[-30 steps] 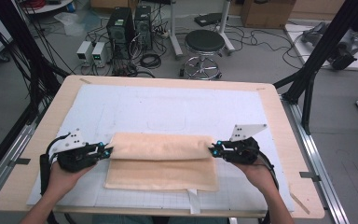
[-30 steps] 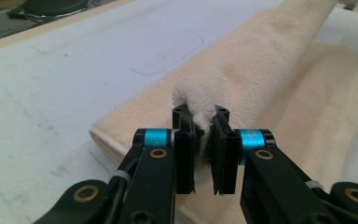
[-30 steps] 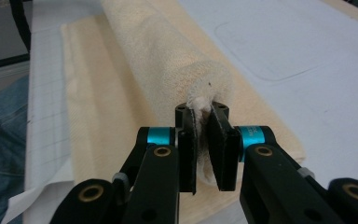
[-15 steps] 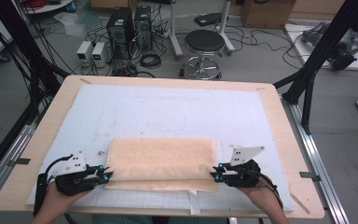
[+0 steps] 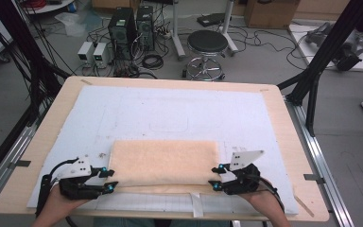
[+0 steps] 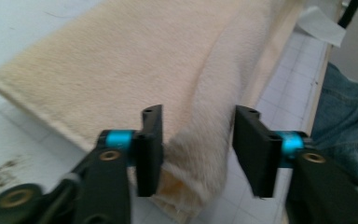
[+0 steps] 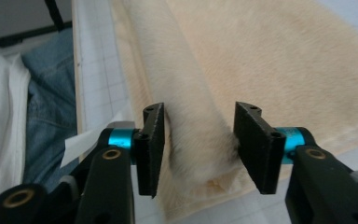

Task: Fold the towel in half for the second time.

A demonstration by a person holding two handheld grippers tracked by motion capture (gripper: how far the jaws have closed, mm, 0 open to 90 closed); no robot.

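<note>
Cream towel point(image 5: 164, 161): folded, near edge at six o'clock.
Left gripper point(image 6: 196, 151): jaws have just been opening, fold loose between.
Right gripper point(image 7: 199, 149): likewise releasing.
Advice: withdraw sideways without dragging.

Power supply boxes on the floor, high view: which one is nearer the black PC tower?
The right-hand grey box; it sits closer to the black tower, while the other box lies farther left.

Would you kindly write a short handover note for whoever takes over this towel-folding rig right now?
Left claw: jaws have just been opening; a ridge of the cream towel sits between them, touching one pad only.
Right claw: the same, just been opening, with the towel's fold loose between its jaws.
Towel: lies folded at the near edge of the white mat, one claw at each near corner.
Done: one fold laid down.
Left: draw both claws clear, probably fold again.
</note>
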